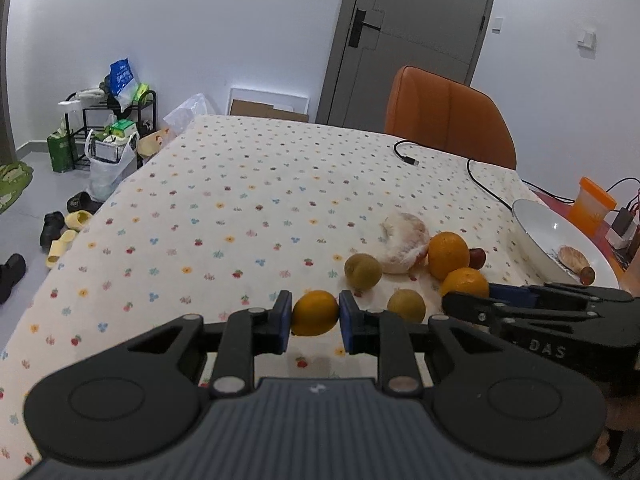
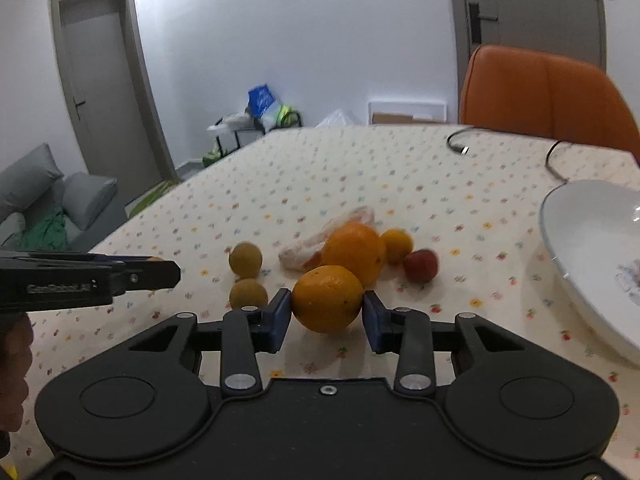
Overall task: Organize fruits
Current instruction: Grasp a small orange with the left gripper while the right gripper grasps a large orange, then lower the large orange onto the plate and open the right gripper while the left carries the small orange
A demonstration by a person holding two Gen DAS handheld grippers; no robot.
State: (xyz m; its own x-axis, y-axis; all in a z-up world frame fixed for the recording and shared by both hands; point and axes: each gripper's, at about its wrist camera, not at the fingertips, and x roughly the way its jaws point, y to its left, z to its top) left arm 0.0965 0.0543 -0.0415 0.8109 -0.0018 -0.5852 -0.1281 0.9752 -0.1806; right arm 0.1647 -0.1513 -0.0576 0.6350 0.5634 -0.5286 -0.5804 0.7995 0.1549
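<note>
Here the left gripper is clenched on a small yellow-orange fruit, with both blue pads pressed to its sides, over the near edge of the table under its flowered cloth. The right gripper is closed round the front orange: one pad lies flat against its left side and the other meets its right side. That orange is the nearest fruit of the heap towards the table's right side. Just behind it and touching it is the back orange, with a smaller orange tucked at its right shoulder and a red fruit just beside that. A peeled, pale citrus leans against the back orange on the left. Two greenish-yellow fruits lie left of the heap, one further in and one nearer the front edge, apart from each other in the left wrist view. A white plate sits at the right edge of the table and holds a peeled segment and a small reddish fruit. A black cable trails across the far right corner, in front of an orange chair. A hand grips the left tool's handle.
</note>
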